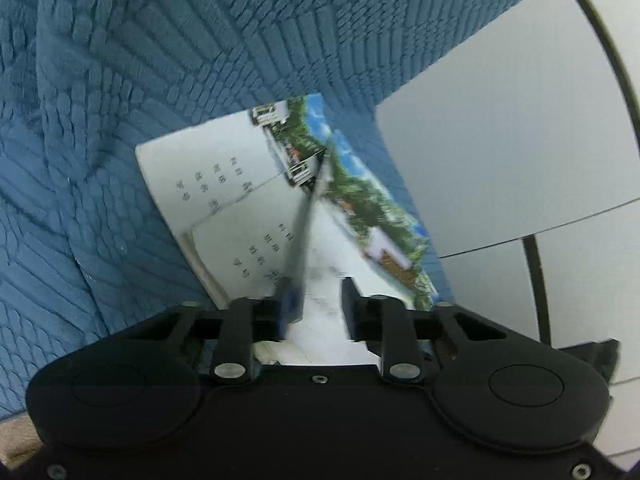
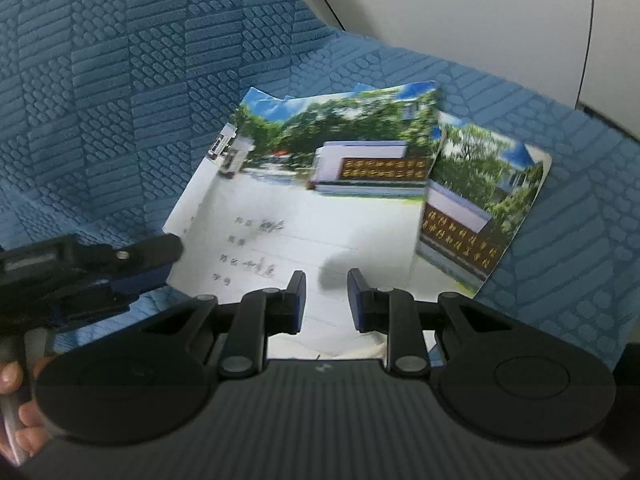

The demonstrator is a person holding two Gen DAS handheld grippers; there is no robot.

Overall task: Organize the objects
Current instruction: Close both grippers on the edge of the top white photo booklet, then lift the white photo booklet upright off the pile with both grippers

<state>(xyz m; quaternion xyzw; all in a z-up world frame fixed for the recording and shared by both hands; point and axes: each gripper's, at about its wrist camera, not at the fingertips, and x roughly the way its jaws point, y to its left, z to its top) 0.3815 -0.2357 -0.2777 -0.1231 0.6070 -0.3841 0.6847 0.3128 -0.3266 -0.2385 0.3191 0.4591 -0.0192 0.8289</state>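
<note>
— What are the fingers doing?
— The left gripper (image 1: 320,304) is clenched on the left edge of the upper booklet (image 2: 320,208), lifting it. The right gripper (image 2: 327,300) hangs over its near edge, fingers parted and empty.
— And around them?
— A lower booklet (image 2: 480,208) pokes out to the right, both on a blue quilted cloth (image 2: 120,80).

Right wrist view: at frame centre, on the cloth (image 2: 120,80), the top booklet (image 2: 320,208), lying partly over the lower booklet (image 2: 480,208), exposed at its right. Behind the cloth, upper right, a smooth surface (image 2: 460,8). At the top booklet's left edge, the left gripper (image 2: 176,243); before its near edge, bottom centre, the right gripper (image 2: 326,296).
</note>
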